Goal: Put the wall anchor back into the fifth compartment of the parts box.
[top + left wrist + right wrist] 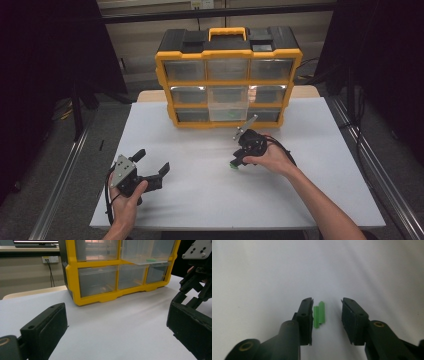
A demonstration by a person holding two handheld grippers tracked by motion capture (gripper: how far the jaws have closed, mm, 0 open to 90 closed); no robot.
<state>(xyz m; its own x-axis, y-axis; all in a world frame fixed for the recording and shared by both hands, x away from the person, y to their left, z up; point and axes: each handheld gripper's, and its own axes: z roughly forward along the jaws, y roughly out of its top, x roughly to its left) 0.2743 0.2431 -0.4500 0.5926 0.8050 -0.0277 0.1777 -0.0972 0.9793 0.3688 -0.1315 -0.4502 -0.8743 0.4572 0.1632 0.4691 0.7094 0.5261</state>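
- The right gripper (327,315) is pointing down at the white table (200,200), its jaws part-spread and straddling a small green plastic piece (319,314) without pinching it.
- The piece is lying on the table, just beside one jaw.
- The left gripper (152,162) is resting wide open, facing the yellow drawer organizer (228,75).

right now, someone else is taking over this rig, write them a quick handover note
Right gripper: pointing down at the table, jaws straddling the green piece, one pad beside it, the other apart. No grip yet.
Left gripper: open, empty, resting at the left.
Organizer: at the back, middle drawer pulled out, something green in it.
Left to do: close on the piece and lift it, probably toward that drawer.
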